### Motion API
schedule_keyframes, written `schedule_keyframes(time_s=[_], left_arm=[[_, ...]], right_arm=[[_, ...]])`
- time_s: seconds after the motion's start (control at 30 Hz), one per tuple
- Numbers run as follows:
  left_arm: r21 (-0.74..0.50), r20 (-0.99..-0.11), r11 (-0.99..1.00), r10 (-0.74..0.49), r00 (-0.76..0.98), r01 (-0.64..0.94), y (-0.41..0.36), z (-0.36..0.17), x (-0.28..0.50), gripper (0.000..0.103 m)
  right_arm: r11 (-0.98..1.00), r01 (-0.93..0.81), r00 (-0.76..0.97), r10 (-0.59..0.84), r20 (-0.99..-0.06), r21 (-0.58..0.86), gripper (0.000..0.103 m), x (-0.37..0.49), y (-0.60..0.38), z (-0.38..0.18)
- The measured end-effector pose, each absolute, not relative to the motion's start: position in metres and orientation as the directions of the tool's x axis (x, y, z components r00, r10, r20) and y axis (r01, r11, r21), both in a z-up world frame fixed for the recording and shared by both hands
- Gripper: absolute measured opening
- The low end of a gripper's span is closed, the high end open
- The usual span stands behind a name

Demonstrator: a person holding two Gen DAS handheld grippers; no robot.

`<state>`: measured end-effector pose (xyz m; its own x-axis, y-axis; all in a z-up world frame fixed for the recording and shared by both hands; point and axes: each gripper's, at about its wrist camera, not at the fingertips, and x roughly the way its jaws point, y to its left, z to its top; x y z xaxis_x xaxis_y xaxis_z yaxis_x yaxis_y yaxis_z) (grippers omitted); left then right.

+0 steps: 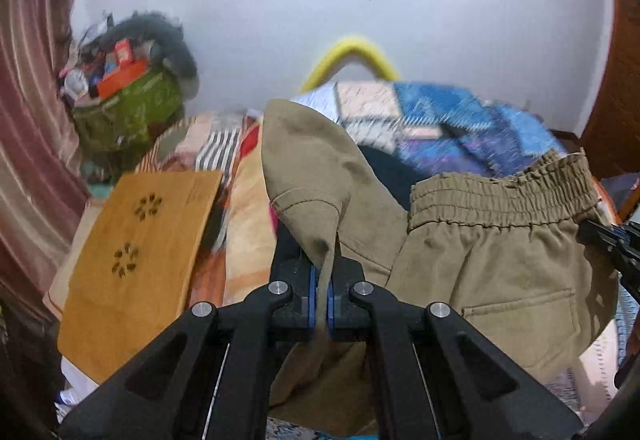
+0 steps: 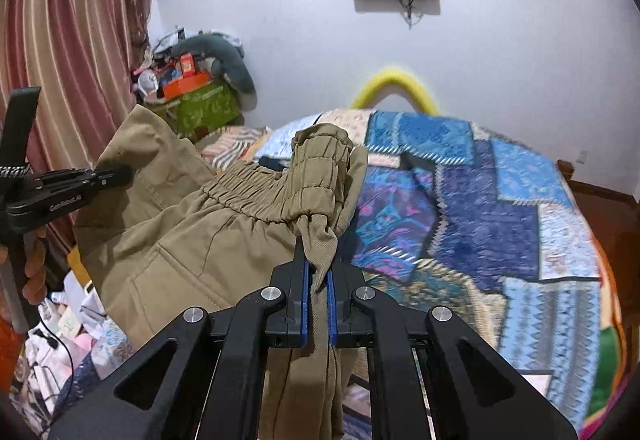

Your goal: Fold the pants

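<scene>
nearby, patchwork quilt (image 2: 500,208) under pants (image 2: 192,240)

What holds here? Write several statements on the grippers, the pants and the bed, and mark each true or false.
1. The left gripper is shut on the khaki pants. True.
2. The right gripper is open and empty. False: it clamps pants fabric beside the waistband.
3. The pants lie folded flat. False: they hang lifted between both grippers.
4. A patchwork blanket covers the bed. True.
5. The pants have an elastic waistband. True.
</scene>
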<state>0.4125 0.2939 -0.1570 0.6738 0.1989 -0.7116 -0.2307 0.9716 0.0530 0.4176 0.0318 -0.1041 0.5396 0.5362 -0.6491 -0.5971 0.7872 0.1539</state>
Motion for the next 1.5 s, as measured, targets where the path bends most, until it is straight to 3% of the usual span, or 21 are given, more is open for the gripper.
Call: schedule_keyframes(time_s=[0.27, 0.33, 0.47, 0.7, 0.93, 1.17, 1.37, 1.5], left_arm=[[0.043, -0.832, 0.963, 0.182, 0.524, -0.267, 0.328, -0.255, 0.421, 0.005], [0.019, -0.841, 0.963, 0.161, 0.517, -0.268, 0.332, -0.263, 0.415, 0.009], [0.001, -0.85, 0.962, 0.144, 0.507, -0.272, 0.336, -0.267, 0.401, 0.019], [0.018, -0.845, 0.972, 0.14, 0.515, -0.234, 0.316, -0.235, 0.362, 0.021], [-0.055, -0.75, 0.982, 0.079, 0.656, -0.181, 0.279, -0.152, 0.291, 0.021], [-0.026, -0.567, 0.994, 0.076, 0.82, -0.11, 0.223, -0.053, 0.201, 0.021], [0.01, -0.409, 0.996, 0.085, 0.908, -0.089, 0.181, -0.001, 0.127, 0.022], [0.019, -0.327, 0.995, 0.095, 0.94, -0.094, 0.159, 0.017, 0.081, 0.031]], right_arm=[[0.799, -0.562, 0.415, 0.495, -0.763, 0.213, 0.007, 0.425, 0.053, -0.179], [0.808, -0.556, 0.414, 0.472, -0.778, 0.194, 0.009, 0.422, 0.049, -0.189], [0.811, -0.545, 0.38, 0.466, -0.799, 0.215, 0.02, 0.417, 0.039, -0.189], [0.794, -0.584, 0.395, 0.462, -0.794, 0.171, 0.022, 0.391, 0.029, -0.166], [0.763, -0.628, 0.486, 0.539, -0.688, 0.154, 0.022, 0.343, 0.008, -0.09], [0.726, -0.674, 0.589, 0.639, -0.495, 0.136, 0.022, 0.269, -0.02, -0.002], [0.687, -0.718, 0.628, 0.708, -0.323, 0.112, 0.022, 0.201, -0.038, 0.049], [0.674, -0.732, 0.641, 0.731, -0.234, 0.098, 0.021, 0.161, -0.047, 0.066]])
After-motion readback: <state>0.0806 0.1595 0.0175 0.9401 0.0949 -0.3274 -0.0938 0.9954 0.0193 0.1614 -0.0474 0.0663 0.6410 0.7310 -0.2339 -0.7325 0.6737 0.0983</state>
